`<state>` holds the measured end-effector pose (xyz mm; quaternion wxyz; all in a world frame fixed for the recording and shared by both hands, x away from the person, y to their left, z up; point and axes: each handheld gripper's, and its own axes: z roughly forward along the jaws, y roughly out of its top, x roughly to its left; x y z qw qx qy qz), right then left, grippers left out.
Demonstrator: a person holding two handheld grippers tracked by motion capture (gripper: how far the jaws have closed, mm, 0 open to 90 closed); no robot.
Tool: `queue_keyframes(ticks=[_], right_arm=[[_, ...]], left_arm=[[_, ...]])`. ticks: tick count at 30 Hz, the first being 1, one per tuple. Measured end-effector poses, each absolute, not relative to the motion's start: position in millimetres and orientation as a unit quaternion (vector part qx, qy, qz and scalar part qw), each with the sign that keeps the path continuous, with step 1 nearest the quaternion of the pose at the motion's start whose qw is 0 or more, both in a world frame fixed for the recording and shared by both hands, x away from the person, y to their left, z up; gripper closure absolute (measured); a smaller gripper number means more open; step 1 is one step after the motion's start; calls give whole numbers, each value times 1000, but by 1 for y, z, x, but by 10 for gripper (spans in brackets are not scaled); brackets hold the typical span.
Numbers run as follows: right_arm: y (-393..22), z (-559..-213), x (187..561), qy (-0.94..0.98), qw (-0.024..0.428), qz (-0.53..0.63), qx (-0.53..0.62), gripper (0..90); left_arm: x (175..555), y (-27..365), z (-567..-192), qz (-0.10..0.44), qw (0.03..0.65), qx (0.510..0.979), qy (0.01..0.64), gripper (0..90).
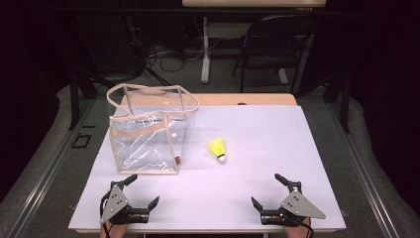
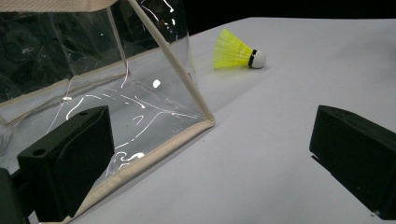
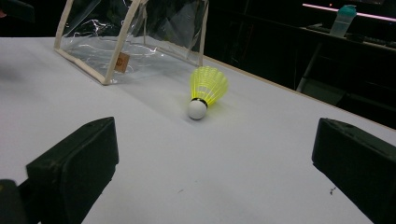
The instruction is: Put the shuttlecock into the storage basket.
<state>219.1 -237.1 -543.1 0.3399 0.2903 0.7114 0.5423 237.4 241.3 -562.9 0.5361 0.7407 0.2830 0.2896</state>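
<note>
Shuttlecock (image 1: 218, 149) lies on the white bench (image 1: 257, 193), just beside the clear bag (image 1: 148, 131). Left gripper (image 1: 139, 190) and right gripper (image 1: 268, 191) rest near, both with jaws wide apart, holding nothing.

high view: we are looking forward and down over the bench (image 1: 277, 148) | gripper views: we are sitting low, close | all sharing the yellow shuttlecock (image 1: 217, 148) and clear bag (image 1: 148, 131)
</note>
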Motion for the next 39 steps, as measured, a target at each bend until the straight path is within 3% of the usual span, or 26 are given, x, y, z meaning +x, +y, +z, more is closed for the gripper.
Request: queue_keyframes(ticks=[39], right_arm=[[-210,-540,244,753,271,513,311,0]], left_arm=[[233,249,-562,297,534,738,288,2]])
